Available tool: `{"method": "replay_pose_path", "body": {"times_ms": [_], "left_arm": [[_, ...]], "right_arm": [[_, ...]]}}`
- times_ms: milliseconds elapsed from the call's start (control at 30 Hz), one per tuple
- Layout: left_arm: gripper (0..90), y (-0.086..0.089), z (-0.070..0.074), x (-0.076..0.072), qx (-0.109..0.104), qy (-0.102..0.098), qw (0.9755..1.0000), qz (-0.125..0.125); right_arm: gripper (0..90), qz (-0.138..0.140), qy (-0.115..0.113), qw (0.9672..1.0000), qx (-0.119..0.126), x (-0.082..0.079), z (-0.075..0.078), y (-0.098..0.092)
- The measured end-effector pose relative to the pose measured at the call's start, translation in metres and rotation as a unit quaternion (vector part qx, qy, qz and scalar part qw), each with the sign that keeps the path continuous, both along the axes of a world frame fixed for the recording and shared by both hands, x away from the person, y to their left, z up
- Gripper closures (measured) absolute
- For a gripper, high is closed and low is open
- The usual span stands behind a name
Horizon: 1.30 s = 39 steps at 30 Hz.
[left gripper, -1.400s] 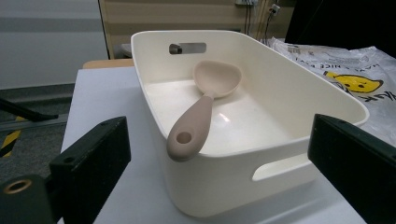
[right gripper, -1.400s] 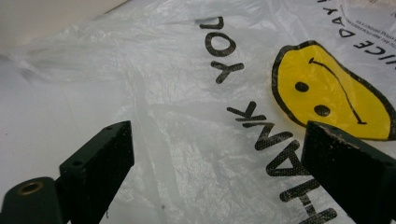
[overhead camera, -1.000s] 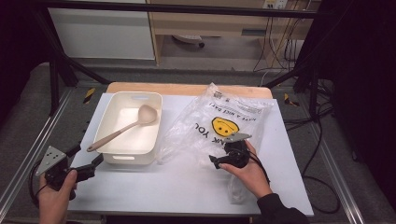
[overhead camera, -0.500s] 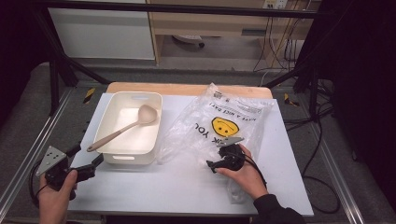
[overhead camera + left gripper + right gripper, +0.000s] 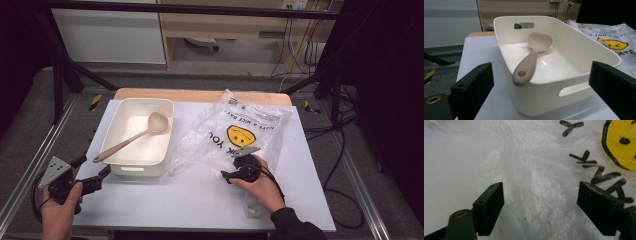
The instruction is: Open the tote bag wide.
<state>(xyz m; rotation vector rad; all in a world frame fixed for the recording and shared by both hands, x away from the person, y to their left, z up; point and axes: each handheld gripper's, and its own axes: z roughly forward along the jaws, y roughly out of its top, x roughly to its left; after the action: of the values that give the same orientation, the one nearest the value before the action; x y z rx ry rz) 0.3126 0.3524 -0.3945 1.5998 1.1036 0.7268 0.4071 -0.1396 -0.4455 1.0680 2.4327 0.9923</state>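
Jaws spread wide, the right gripper (image 5: pixel 235 170) hovers over the clear plastic bag (image 5: pixel 235 127) on the desk (image 5: pixel 165 200), likely to pinch it, while the released left gripper (image 5: pixel 92 175) waits beside the white bin (image 5: pixel 165 135) holding the ladle (image 5: pixel 130 137)

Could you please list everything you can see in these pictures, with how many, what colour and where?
table: one, white top with a wooden strip along the far edge, centre of the high view.
bin: one, white, with handle slots, on the table's left half.
ladle: one, beige, lying in the bin, bowl toward the far end, handle resting over the near rim.
plastic bag: one, clear with a yellow smiley and black lettering, flat on the table's right half.
left gripper: one, black, jaws open, held at the table's near left corner, pointing at the bin.
right gripper: one, black, jaws open over the bag's near part.
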Motion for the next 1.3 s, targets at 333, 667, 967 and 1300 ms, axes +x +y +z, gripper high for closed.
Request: {"method": "replay_pose_path", "body": {"times_ms": [333, 667, 967, 1300], "left_arm": [[5.5, 0.0, 0.0, 0.0, 0.0, 0.001, 1.0, 0.0], [5.5, -0.001, 0.0, 0.0, 0.0, 0.002, 1.0, -0.002], [5.5, 0.0, -0.001, 0.0, 0.001, 0.003, 1.0, -0.002], [5.5, -0.001, -0.001, 0.0, 0.001, 0.003, 1.0, -0.002]], "right_arm": [[5.7, 0.013, -0.011, 0.9999, 0.003, 0.015, 0.007, 0.016], [6.0, 0.021, 0.02, 0.9995, -0.016, 0.022, -0.007, 0.024], [11.8, 0.019, 0.017, 0.9995, -0.018, 0.022, -0.009, 0.021], [31.3, 0.012, 0.007, 0.9999, -0.007, 0.021, -0.007, 0.015]]}}
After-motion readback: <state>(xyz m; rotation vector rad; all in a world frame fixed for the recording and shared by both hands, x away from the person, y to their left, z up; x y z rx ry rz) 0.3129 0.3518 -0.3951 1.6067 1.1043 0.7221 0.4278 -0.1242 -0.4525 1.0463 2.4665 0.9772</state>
